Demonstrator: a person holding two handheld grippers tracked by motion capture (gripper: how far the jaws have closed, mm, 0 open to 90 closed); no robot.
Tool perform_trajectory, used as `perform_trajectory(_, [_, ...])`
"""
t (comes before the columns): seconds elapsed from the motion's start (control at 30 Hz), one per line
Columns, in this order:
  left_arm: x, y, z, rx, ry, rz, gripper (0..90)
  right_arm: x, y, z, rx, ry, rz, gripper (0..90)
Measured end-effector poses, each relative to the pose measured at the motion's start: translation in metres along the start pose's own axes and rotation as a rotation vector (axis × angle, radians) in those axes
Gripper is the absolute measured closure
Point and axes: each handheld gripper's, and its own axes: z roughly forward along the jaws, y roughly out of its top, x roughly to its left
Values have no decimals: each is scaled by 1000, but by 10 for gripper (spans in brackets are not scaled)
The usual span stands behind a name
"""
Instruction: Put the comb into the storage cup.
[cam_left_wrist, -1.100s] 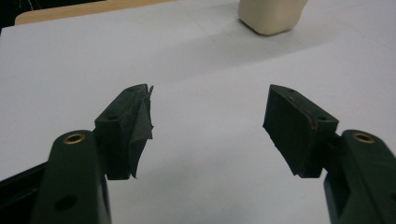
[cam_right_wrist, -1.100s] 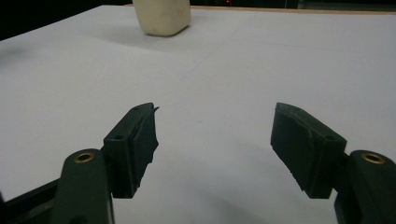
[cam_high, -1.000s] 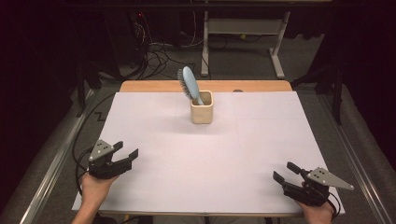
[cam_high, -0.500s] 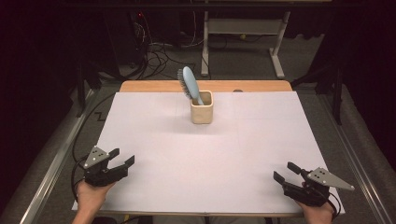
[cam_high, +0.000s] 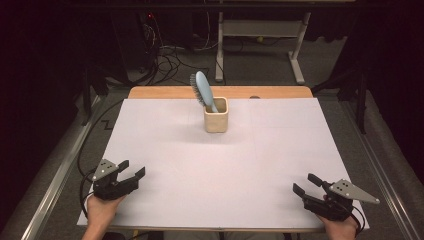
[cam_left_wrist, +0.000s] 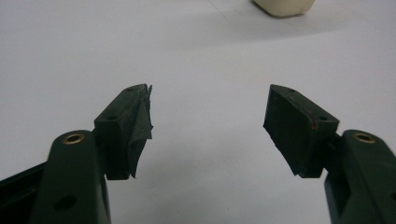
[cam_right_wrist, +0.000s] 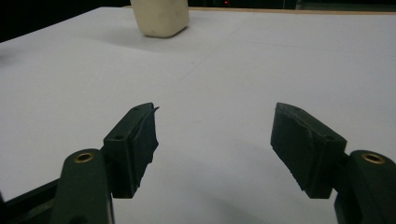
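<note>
Blue hairbrush standing in cup, leaning left.
Far ahead of my left gripper and right gripper, both wide, empty, about equally distant.

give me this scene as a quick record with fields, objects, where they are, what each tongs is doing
surface: white sheet over a wooden table
cup: cream square cup, upright, far centre of the sheet
brush: light blue hairbrush standing handle-down in the cup, head leaning to the left
left tongs: left gripper at the near left corner, jaws open, nothing between them
right tongs: right gripper at the near right corner, jaws open, nothing between them
contact: neither tongs touches the cup or brush
</note>
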Motion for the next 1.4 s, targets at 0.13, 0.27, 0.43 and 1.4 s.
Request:
perform_trajectory(0.13, [1,-3,0,-9,-7,-11,323,0,0,0,1,-1,-1,320])
perform_trajectory(0.27, [0,-5,-1,-7,-12,-5,323,0,0,0,0,-3,-1,320])
perform_trajectory(0.43, [-2,-7,2,0,-12,-2,319,0,0,0,2,-1,4,320])
perform_trajectory(1.4, [0,-21,-5,-31,5,-45,320,-1,0,0,-1,-1,0,320])
